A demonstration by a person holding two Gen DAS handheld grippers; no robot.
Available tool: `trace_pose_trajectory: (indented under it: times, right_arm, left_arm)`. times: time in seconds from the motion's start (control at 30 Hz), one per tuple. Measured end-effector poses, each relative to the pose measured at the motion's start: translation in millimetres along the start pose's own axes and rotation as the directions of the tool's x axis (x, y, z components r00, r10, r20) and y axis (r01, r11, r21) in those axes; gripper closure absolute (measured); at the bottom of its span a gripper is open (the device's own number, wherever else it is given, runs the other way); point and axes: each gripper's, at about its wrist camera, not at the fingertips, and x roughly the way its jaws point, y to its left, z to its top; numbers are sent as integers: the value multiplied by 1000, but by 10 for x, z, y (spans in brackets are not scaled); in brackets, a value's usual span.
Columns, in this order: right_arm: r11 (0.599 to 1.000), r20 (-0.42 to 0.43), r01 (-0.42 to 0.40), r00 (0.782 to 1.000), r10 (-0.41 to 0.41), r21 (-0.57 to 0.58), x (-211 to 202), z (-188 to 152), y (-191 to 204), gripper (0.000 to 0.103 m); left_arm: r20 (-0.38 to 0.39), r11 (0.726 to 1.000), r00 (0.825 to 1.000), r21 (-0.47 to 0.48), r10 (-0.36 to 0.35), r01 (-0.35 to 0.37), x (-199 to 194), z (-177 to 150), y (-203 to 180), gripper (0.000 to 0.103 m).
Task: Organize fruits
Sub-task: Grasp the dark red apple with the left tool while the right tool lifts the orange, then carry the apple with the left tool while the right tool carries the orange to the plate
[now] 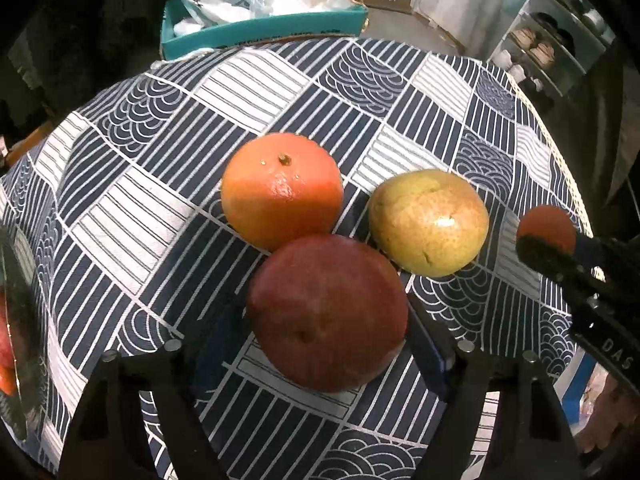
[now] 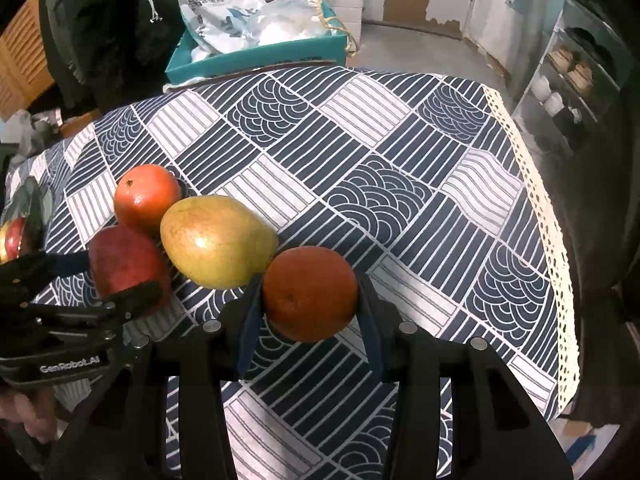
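A red apple (image 1: 326,312) sits between the fingers of my left gripper (image 1: 324,340), which is shut on it just above the patterned cloth. An orange (image 1: 282,190) lies behind it and a yellow-green mango (image 1: 428,222) to its right. My right gripper (image 2: 310,312) is shut on a second orange (image 2: 310,292), next to the mango (image 2: 218,242). The right wrist view also shows the apple (image 2: 126,262), the first orange (image 2: 146,196) and the left gripper (image 2: 120,280). The right gripper (image 1: 548,244) shows at the right in the left wrist view.
A blue and white patterned tablecloth (image 2: 400,184) covers the table, with a lace edge (image 2: 552,240) at the right. A teal box (image 1: 264,28) of plastic bags stands behind the table. A dark tray with fruit (image 2: 20,224) sits at the far left. Shelves (image 2: 568,76) stand at the right.
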Motion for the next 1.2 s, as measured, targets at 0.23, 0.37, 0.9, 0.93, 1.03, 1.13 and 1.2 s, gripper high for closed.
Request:
trace_pose_trajectory:
  times: [0.23, 0.37, 0.9, 0.93, 1.03, 1.13, 1.2]
  right_arm:
    - [1000, 2, 5, 1000, -5, -12, -10, 14, 29, 59]
    - [1000, 11, 17, 1000, -16, -27, -31, 20, 70, 59]
    - [998, 71, 28, 997, -24, -56, -236, 129, 224, 59]
    - [998, 78, 27, 997, -23, -58, -262, 140, 243, 59]
    - [998, 92, 22, 996, -17, -61, -317, 163, 278, 59]
    - [998, 108, 18, 994, -11, -65, -388, 191, 323, 59]
    - [998, 120, 16, 993, -7, -68, -440, 210, 356, 59]
  left_arm:
    - [7, 998, 1000, 57, -3, 2, -4, -26, -40, 28]
    - [24, 997, 999, 70, 38, -40, -46, -65, -37, 28]
    - [136, 987, 985, 104, 106, -120, -550, -166, -18, 28]
    - [142, 987, 984, 100, 108, -123, -588, -169, 4, 28]
    - [156, 988, 981, 86, 114, -129, -670, -177, 47, 28]
    - [167, 989, 979, 69, 116, -129, -759, -180, 104, 28]
    - [178, 989, 976, 64, 122, -136, -815, -182, 130, 28]
